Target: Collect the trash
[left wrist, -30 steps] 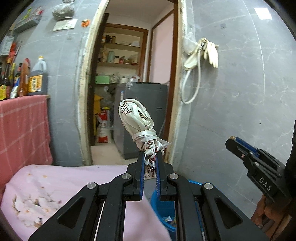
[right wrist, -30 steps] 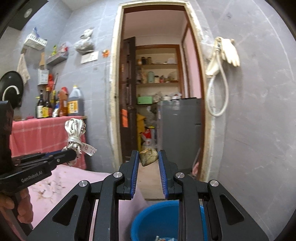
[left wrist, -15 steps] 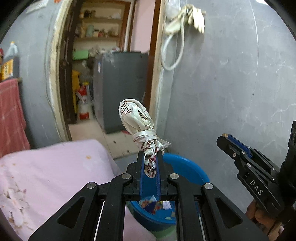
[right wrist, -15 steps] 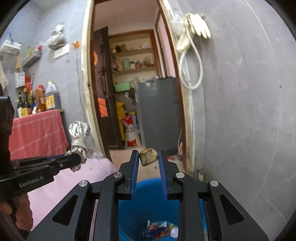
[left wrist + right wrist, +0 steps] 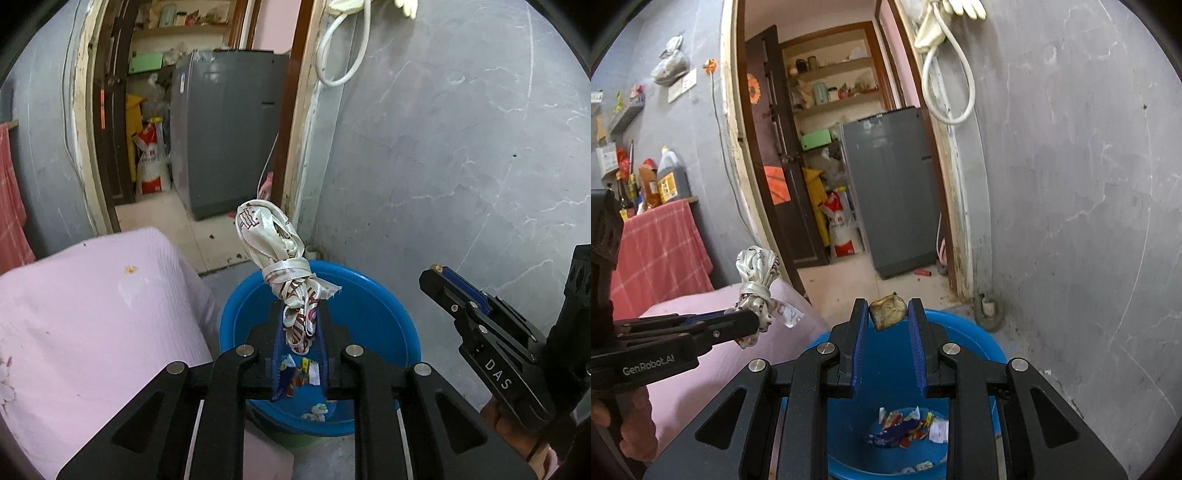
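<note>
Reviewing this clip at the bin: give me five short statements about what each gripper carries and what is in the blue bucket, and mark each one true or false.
1. The left gripper has a knotted white ribbon bundle between its fingers. True; its jaws are opening.
2. The right gripper is empty. False: it pinches a small brownish crumpled lump at its fingertips.
3. The blue bucket already holds colourful wrappers. True.
4. The bucket stands on the pink cloth. False: it stands beside the cloth, lower down.
5. The ribbon bundle already lies in the bucket. False: it is between the left gripper's fingers, above the bucket.
</note>
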### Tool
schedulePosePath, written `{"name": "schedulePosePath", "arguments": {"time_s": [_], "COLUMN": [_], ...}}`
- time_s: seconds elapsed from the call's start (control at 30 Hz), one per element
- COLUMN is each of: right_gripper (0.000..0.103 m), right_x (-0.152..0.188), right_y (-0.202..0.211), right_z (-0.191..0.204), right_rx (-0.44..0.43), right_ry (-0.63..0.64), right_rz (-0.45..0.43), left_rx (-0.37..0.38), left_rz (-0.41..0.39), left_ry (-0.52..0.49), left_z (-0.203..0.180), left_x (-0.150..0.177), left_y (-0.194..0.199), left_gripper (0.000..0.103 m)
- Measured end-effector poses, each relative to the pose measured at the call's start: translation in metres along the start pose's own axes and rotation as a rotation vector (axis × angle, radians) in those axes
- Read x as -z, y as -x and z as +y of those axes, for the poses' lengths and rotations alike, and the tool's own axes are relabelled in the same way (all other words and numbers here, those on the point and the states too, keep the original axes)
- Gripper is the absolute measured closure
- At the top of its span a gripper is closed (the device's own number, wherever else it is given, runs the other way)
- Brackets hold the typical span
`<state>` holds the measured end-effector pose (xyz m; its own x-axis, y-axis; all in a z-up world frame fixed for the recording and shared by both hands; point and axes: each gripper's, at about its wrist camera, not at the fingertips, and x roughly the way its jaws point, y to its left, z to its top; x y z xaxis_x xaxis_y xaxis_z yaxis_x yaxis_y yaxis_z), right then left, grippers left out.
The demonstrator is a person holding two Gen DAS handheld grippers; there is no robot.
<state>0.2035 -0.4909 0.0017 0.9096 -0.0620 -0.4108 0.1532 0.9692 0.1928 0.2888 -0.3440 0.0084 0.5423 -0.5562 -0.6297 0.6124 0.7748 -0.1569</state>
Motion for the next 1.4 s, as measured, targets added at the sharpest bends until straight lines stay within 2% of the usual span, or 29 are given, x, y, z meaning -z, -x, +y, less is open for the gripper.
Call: {"name": "schedulePosePath", "arguments": {"time_s": [0.1,0.27,0.33,0.4,0.47,0.57,0.7,0.87,0.93,1.07,1.13,1.27,1.33,1.4], "right_gripper": [0.080,0.073,0.072,0.071,0.070,0.061,0.056,0.053,0.053,0.037,0.033,0.022,0.016,0.005], "right_x": [0.002,0.001,0.001,0.001,0.001,0.000,-0.001,-0.001,-0.001,-0.007,-0.011,-0.013,-0.013,-0.011], "right_y": [-0.004,-0.005,-0.005,-0.005,-0.004,-0.004,0.000,0.005,0.008,0.024,0.036,0.059,0.073,0.086], "right_z": [-0.003,-0.003,-0.002,-0.002,-0.002,-0.003,-0.004,-0.003,-0.002,0.003,0.009,0.022,0.029,0.036], "right_rx": [-0.002,-0.001,-0.001,0.000,0.000,0.000,0.006,0.012,0.016,0.022,0.022,0.007,0.003,-0.009], "right_ry": [-0.009,-0.013,-0.014,-0.012,-0.012,-0.018,-0.026,-0.028,-0.026,-0.019,-0.004,0.016,0.026,0.030], "right_rz": [0.019,0.024,0.025,0.025,0.022,0.012,-0.008,-0.017,-0.031,-0.084,-0.110,-0.142,-0.158,-0.175], "left_rx": [0.000,0.003,0.003,-0.002,-0.007,-0.016,-0.028,-0.036,-0.044,-0.059,-0.064,-0.069,-0.101,-0.114], "left_rz": [0.016,0.029,0.031,0.020,0.005,-0.007,-0.035,-0.061,-0.081,-0.145,-0.173,-0.239,-0.271,-0.316], "left_ry": [0.022,0.051,0.060,0.066,0.068,0.087,0.120,0.146,0.145,0.142,0.151,0.167,0.174,0.175], "left_z": [0.005,0.013,0.015,0.017,0.018,0.024,0.033,0.038,0.038,0.039,0.041,0.045,0.045,0.044], "left_x": [0.001,0.001,0.001,0.001,0.002,0.001,0.000,-0.003,-0.003,-0.003,-0.001,0.005,0.011,0.018], "left_y": [-0.004,-0.005,-0.003,0.000,0.004,0.009,0.016,0.026,0.033,0.053,0.063,0.091,0.108,0.124], "left_gripper": [0.083,0.083,0.078,0.072,0.072,0.066,0.059,0.052,0.046,0.036,0.021,0.016,0.005,0.004]}}
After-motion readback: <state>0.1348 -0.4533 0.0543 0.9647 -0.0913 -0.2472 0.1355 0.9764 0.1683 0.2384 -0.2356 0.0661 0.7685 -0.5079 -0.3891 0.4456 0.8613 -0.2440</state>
